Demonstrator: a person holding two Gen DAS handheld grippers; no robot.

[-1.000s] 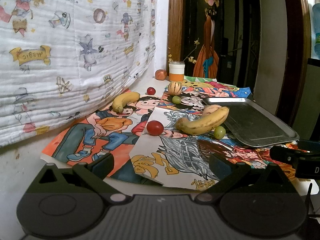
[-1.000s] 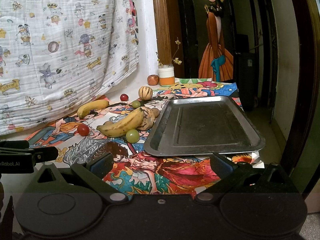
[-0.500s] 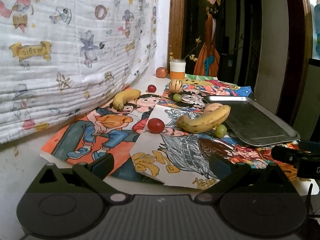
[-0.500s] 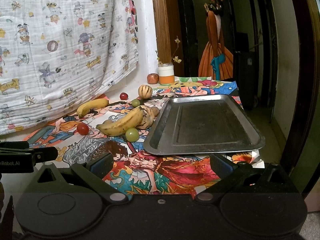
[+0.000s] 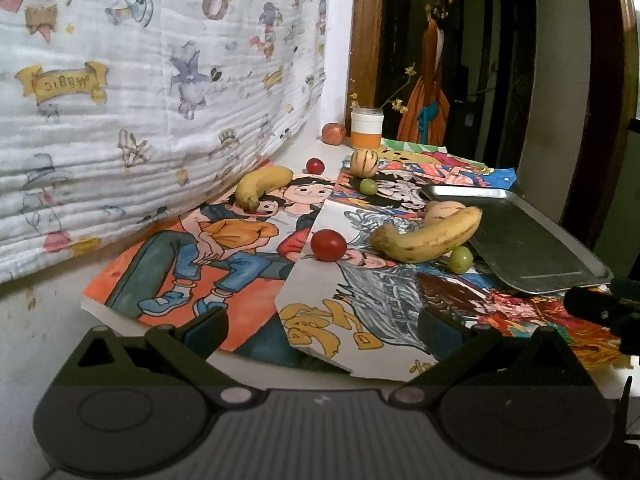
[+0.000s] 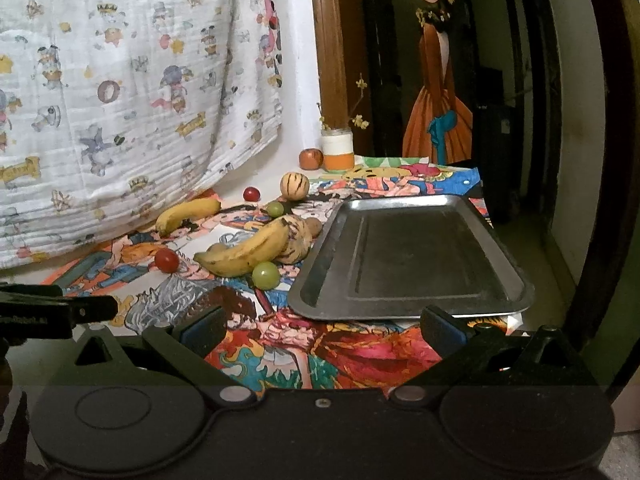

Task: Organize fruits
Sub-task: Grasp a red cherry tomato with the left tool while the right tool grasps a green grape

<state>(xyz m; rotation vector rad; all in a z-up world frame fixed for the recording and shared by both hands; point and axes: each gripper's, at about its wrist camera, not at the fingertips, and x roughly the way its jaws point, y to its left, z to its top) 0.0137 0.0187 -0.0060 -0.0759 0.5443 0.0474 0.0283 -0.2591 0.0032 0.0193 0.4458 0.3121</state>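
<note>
The empty tray [image 6: 412,256] lies on the counter at 3 o'clock of the fruit. The nearer banana [image 6: 244,250] beside it runs 8 to 2 o'clock; lifting it could roll the green grape [image 6: 265,275] touching it. Left tongs [image 5: 320,330] and right tongs [image 6: 322,326] gape wide, empty.

We see a white cartoon-print blanket [image 5: 152,92] hanging along the wall on our left. Colourful cartoon posters [image 5: 224,264] cover the tabletop, overlapping one another. At the far end stands a white-and-orange jar [image 6: 338,152] holding sprigs, beside a wooden door frame [image 6: 332,52] and a painted figure in an orange dress [image 6: 436,120].
</note>
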